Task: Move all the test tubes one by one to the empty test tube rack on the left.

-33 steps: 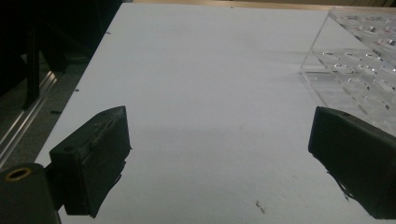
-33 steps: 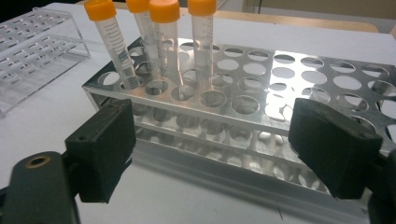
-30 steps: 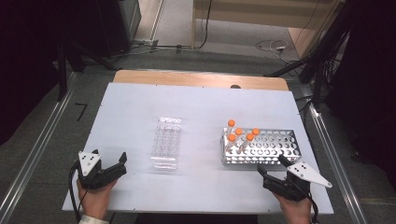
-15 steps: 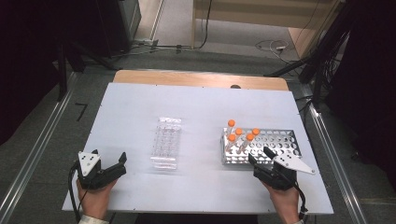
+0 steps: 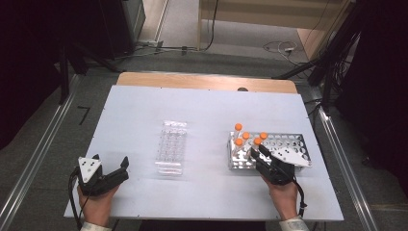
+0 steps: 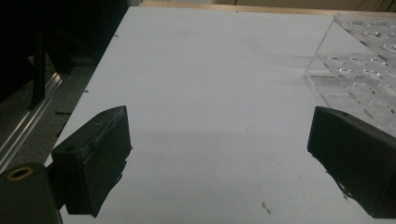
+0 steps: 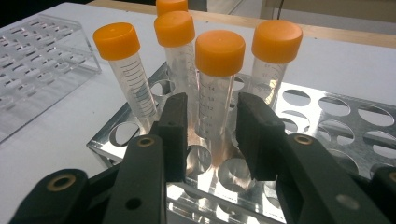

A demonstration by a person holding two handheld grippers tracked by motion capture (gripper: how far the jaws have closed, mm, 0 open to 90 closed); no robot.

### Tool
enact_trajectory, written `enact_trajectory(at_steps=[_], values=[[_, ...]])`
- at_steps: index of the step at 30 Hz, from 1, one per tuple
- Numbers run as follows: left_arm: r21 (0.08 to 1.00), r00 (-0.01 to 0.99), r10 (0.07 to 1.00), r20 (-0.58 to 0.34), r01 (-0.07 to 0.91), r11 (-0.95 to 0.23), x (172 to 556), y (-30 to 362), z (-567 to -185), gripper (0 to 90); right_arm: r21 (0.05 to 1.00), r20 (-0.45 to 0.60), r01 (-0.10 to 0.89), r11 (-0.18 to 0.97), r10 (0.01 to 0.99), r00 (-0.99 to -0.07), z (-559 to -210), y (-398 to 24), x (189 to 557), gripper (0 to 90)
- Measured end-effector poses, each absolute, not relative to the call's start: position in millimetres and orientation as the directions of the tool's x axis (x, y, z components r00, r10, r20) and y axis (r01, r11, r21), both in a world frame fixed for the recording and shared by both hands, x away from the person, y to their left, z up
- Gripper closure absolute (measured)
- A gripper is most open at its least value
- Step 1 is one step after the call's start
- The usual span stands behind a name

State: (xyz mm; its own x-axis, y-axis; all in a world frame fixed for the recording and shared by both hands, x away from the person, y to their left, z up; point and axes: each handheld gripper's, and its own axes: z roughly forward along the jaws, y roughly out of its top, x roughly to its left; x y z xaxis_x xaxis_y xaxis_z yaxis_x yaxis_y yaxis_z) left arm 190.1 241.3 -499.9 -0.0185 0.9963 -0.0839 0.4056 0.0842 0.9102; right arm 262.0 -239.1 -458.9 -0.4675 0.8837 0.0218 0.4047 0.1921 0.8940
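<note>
Table (image 5: 144, 110) brightly, evenly lit; surroundings dark; near fingers (image 7: 173, 130) slightly blurred.

Jaws wide apart over white table (image 6: 210, 84); clear rack (image 6: 364, 60) right.

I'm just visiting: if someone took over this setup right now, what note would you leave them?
Left gripper: open, idle over the table, near the clear rack.
Right gripper: fingers have just been closing around the nearest orange-capped tube, no firm squeeze visible yet.
All five tubes stand in the metal rack; the clear rack is empty.
Done: nothing moved.
Left: grip, lift, probably transfer the tubes to the clear rack.
</note>
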Motion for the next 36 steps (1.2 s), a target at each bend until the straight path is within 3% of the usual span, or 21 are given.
enact_trajectory(at_steps=[18, 36], values=[[0.91, -0.017, 0.996, -0.083, 0.406, 0.083, 189, 241, -500, 6.8, 0.887, 0.021, 0.42, 0.193, 0.891, -0.454, -463, -231, 272, 71.2], [0.911, 0.001, 0.998, -0.064, 0.407, 0.058, 188, 237, -497, 6.8, 0.936, -0.001, 0.313, 0.16, 0.891, -0.455, -430, -235, 256, 71.5]])
